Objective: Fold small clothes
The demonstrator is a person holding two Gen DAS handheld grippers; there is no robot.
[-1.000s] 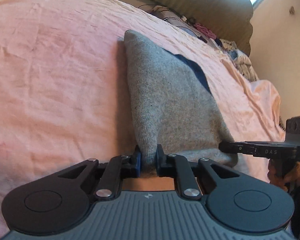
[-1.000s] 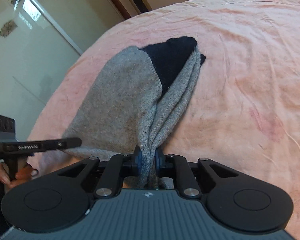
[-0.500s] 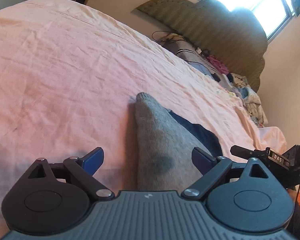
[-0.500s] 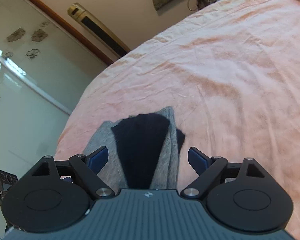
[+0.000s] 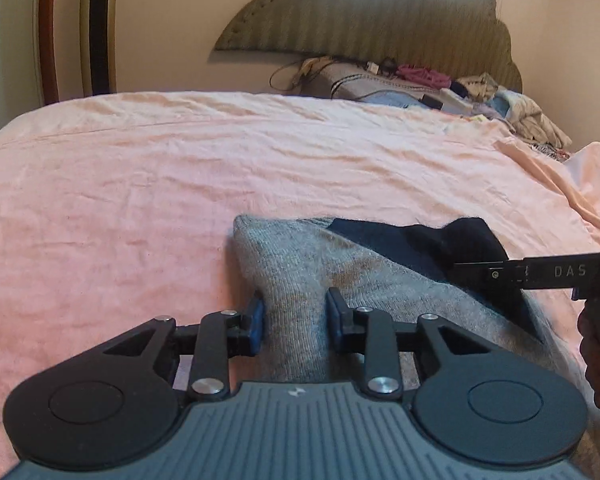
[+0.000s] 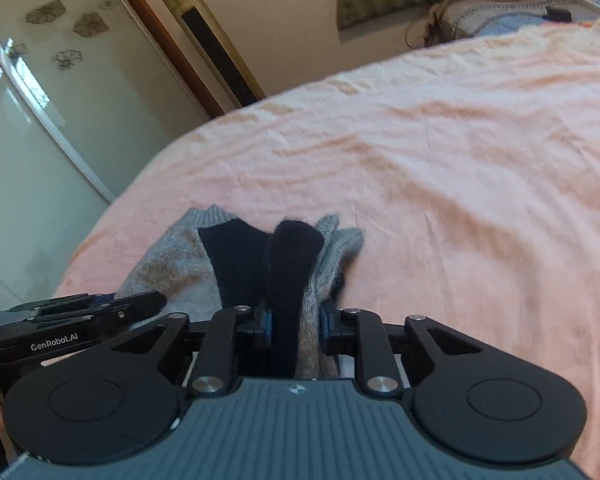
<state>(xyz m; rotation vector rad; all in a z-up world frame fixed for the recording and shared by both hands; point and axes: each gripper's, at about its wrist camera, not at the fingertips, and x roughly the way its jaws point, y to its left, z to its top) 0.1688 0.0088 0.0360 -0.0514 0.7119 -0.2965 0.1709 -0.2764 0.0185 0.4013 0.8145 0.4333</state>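
Garment: a grey knit piece (image 5: 300,276) with a dark navy section (image 5: 416,248) is laid on the pink bed sheet (image 5: 140,200), near the edge closest to both cameras.
Garment shape: a folded, bunched form is seen; in the right wrist view the navy part (image 6: 288,256) is stood up as a ridge between grey layers (image 6: 168,264).
Left claw (image 5: 296,316): its jaws are set at a moderate gap on either side of a raised fold of the grey fabric; the blue pads (image 5: 256,316) are seen touching or just beside the cloth, and whether the fold is pinched cannot be told.
Right claw (image 6: 296,320): its jaws are drawn narrow around the navy and grey layers, and the fabric is held between the pads (image 6: 266,322).
Relative placement: the right claw is seen at the right of the left wrist view (image 5: 480,272), over the navy section; the left claw is seen at the lower left of the right wrist view (image 6: 140,304), beside the grey part.
Bed surroundings: a padded headboard (image 5: 380,20) and a heap of mixed items (image 5: 420,84) are seen at the far end of the bed.
Room: a frosted glass door with flower prints (image 6: 40,100) is seen in the right wrist view.
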